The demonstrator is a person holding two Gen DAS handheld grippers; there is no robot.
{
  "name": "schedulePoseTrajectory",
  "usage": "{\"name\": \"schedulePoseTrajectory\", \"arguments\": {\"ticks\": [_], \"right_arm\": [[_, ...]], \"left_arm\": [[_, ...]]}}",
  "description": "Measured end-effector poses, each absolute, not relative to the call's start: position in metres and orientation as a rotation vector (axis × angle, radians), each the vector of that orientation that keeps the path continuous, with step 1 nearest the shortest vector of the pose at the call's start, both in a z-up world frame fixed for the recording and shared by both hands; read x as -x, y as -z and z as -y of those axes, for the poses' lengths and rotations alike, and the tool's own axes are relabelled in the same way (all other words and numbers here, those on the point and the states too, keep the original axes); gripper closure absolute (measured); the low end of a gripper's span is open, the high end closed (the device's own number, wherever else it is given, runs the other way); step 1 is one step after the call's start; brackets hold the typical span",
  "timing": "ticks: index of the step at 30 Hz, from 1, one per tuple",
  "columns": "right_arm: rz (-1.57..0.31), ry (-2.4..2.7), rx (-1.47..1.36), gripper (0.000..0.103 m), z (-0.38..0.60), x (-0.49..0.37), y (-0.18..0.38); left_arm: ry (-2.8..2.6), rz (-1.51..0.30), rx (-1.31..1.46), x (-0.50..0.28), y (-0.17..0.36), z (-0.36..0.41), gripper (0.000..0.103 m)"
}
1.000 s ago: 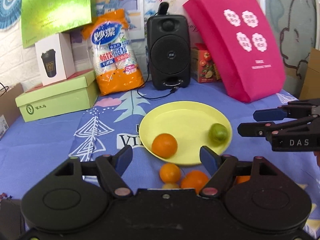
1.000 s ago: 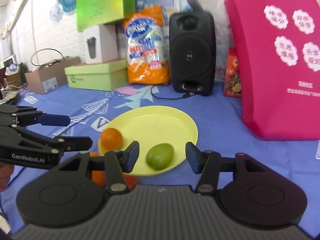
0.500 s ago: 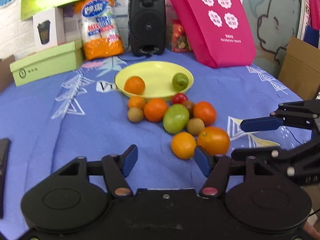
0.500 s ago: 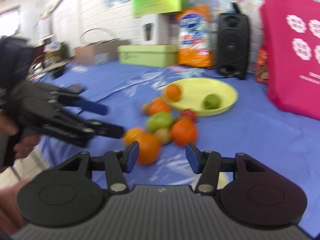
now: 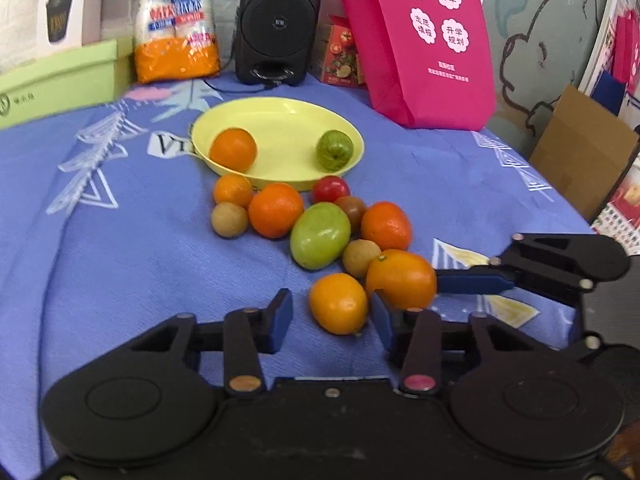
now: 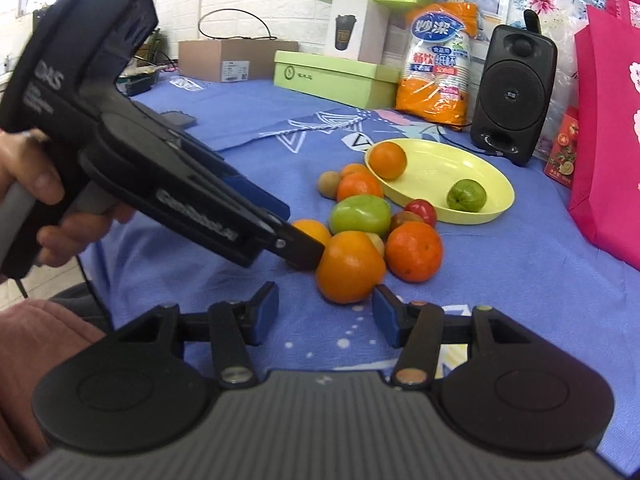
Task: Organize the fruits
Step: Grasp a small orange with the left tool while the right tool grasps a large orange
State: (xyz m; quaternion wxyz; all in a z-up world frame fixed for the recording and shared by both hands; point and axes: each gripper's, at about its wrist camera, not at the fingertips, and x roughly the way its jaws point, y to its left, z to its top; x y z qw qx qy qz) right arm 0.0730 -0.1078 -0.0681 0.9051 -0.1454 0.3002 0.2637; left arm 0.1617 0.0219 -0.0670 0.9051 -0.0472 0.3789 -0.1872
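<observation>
Left gripper (image 5: pixel 330 316) now lower, jaws closing around yellow-orange fruit (image 5: pixel 338 303); right gripper (image 6: pixel 325 312) open as before.

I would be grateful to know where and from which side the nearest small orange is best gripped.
Grip the small orange across its middle, coming from the near side. It is roundish with cloth free on its left; the big orange crowds its right, so that pad must slip between them. The left gripper already straddles it, its jaws closing but not yet pressing.
</observation>
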Motion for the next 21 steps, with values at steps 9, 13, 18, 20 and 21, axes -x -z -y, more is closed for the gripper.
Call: {"name": "schedulePoseTrajectory", "arguments": {"ticks": [9, 13, 18, 20, 21], "right_arm": [[-0.617, -0.546, 0.291, 0.064, 0.109, -0.091, 0.074], [-0.618, -0.541, 0.273, 0.066, 0.111, -0.09, 0.073], [-0.613, -0.534, 0.263, 0.066, 0.113, -0.084, 0.071], [-0.612, -0.531, 0.255, 0.066, 0.115, -0.082, 0.069], [-0.61, -0.53, 0.253, 0.066, 0.116, -0.08, 0.068]], "left_arm": [[0.379, -0.788, 0.099, -0.164, 0.072, -0.021, 0.072], [0.369, -0.78, 0.085, -0.159, 0.069, -0.02, 0.072], [0.357, -0.772, 0.077, -0.149, 0.064, -0.023, 0.072], [0.354, -0.766, 0.079, -0.145, 0.061, -0.024, 0.072], [0.353, -0.763, 0.079, -0.143, 0.06, -0.025, 0.072]]}}
